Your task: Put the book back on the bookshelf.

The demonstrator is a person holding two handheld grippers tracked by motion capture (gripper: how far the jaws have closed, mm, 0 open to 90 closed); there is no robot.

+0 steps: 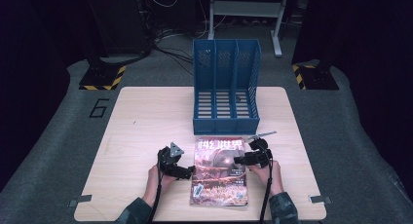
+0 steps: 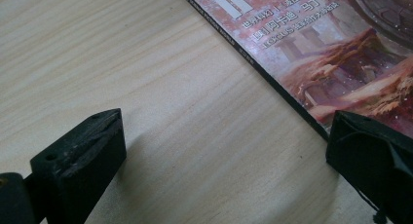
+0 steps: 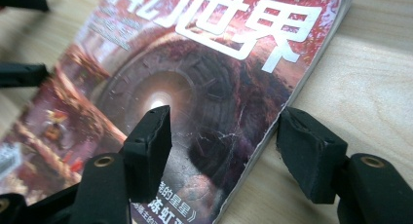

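Straddling the magazine's (image 3: 195,87) right edge, the right gripper (image 3: 224,136) has its jaws apart, one over the cover and one over the bare table (image 1: 146,117); neither pad presses the pages. The left gripper (image 2: 224,146) stands spread wide at the spine side, one jaw above the cover's edge. The magazine lies flat just before the blue file rack (image 1: 226,83).
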